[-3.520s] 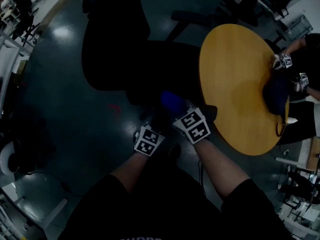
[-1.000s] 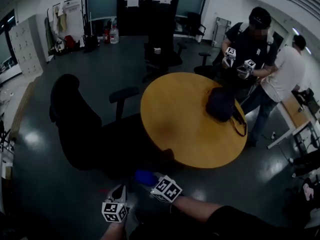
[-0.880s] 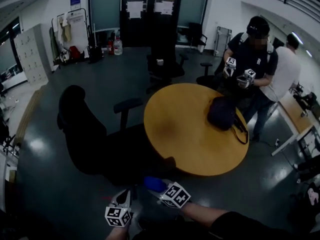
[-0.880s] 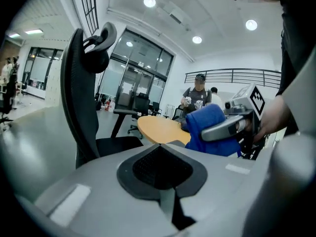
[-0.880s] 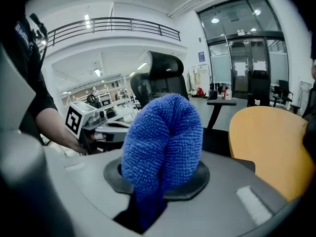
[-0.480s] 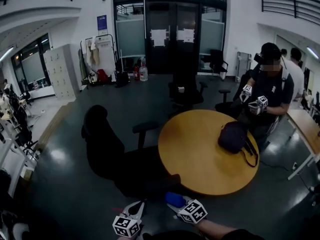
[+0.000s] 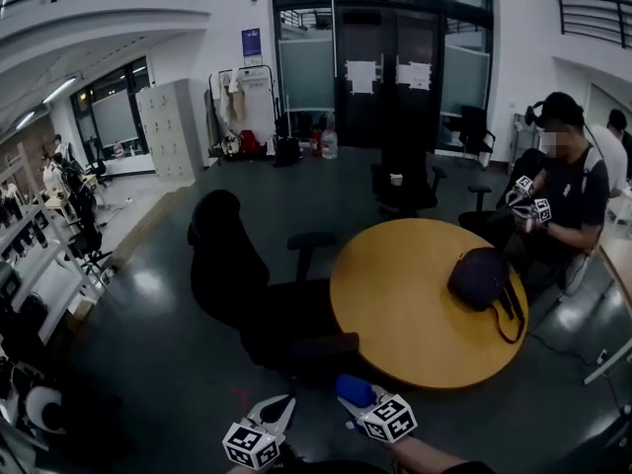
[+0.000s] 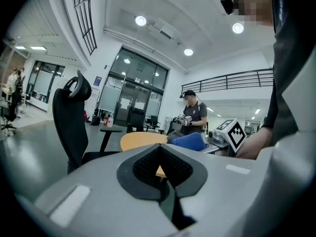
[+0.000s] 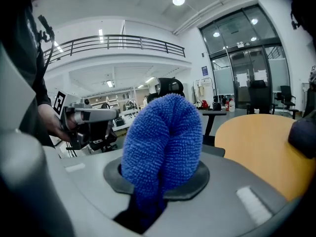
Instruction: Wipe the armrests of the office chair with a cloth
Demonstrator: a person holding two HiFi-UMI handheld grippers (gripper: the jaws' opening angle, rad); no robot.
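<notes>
A black office chair (image 7: 232, 279) stands left of the round table, with its far armrest (image 7: 311, 240) and near armrest (image 7: 326, 344) both showing. My right gripper (image 7: 363, 400) is at the bottom edge, just short of the near armrest. It is shut on a blue fuzzy cloth (image 7: 352, 388) that bulges up between the jaws in the right gripper view (image 9: 163, 142). My left gripper (image 7: 278, 411) is beside it on the left, shut and empty, pointing toward the chair's back (image 8: 71, 117).
A round wooden table (image 7: 405, 304) carries a dark bag (image 7: 481, 277). Behind the table at the right stands a person (image 7: 568, 200) holding two grippers. A second black chair (image 7: 405, 181) is further back. Shelving and clutter line the left wall (image 7: 39, 255).
The head view has risen from looking straight down to looking across the room. Both grippers have dropped to the bottom edge, a little back from the chair. The cloth stays in the right gripper.
</notes>
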